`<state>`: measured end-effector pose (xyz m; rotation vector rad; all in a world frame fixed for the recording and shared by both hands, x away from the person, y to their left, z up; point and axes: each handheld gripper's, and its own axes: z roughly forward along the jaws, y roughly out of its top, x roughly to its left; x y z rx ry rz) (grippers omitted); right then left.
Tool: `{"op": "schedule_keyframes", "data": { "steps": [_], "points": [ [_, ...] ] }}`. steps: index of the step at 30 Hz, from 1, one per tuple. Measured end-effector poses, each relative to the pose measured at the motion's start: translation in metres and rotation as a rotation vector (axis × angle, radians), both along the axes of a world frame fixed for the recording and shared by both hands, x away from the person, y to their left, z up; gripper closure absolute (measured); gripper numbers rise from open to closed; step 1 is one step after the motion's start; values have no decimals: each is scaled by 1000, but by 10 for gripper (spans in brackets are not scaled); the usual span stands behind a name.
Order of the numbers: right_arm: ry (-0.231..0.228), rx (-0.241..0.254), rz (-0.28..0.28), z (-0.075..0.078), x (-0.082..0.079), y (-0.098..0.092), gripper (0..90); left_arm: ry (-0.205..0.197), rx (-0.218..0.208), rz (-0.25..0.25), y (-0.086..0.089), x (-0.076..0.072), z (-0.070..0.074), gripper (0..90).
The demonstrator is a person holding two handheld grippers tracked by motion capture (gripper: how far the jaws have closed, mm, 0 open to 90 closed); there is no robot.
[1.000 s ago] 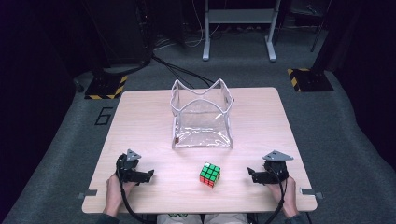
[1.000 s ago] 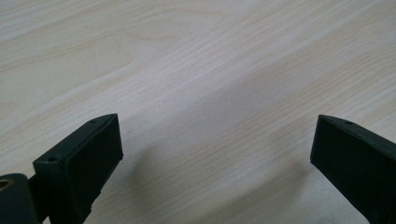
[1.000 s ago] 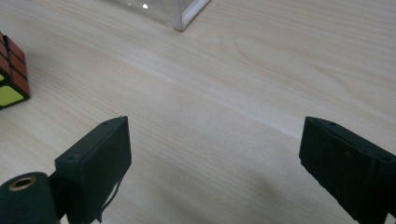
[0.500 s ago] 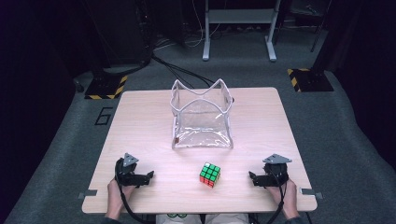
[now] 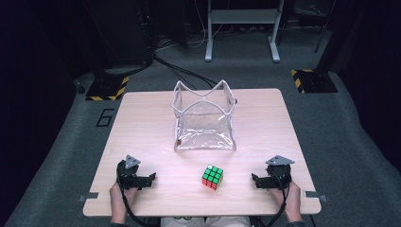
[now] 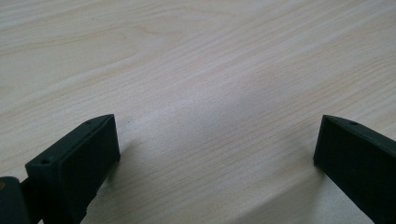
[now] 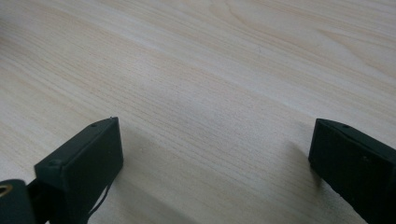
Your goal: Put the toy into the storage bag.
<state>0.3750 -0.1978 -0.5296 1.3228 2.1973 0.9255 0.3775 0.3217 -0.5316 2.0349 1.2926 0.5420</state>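
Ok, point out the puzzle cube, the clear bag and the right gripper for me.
puzzle cube (image 5: 213,177), high view, on its green top face.
clear bag (image 5: 204,124), high view, on its see-through front wall.
right gripper (image 5: 256,180), high view, midway between its open fingertips.

A puzzle cube (image 5: 213,177) with coloured squares lies on the pale wooden table (image 5: 142,123) near its front edge, about midway between the two sides. Its top face shows mostly green squares, its near sides red and orange ones. It sits flat, turned slightly askew, just in front of a clear plastic bag (image 5: 204,118) that stands open at the table's middle.
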Motion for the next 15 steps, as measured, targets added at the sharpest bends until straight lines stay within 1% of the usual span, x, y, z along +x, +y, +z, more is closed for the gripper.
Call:
{"op": "schedule_keyframes", "data": {
  "steps": [2,6,10,12,13,14,15],
  "points": [
    [1,-8,-16,0,0,0,0,-1,-4,2,0,0,0,1],
    [-11,-17,-20,0,-1,1,0,0,-4,4,0,0,0,1],
    [3,-8,-19,0,1,1,0,1,-1,-1,0,0,0,1],
    [19,-6,-10,1,3,1,0,1,0,-2,0,0,0,2],
    [23,-5,-7,1,3,1,0,-2,-1,3,0,0,0,2],
    [23,-12,3,1,4,1,0,4,1,5,0,0,0,2],
    [24,-8,-6,1,5,1,0,5,5,3,1,0,0,2]
  ]
}}
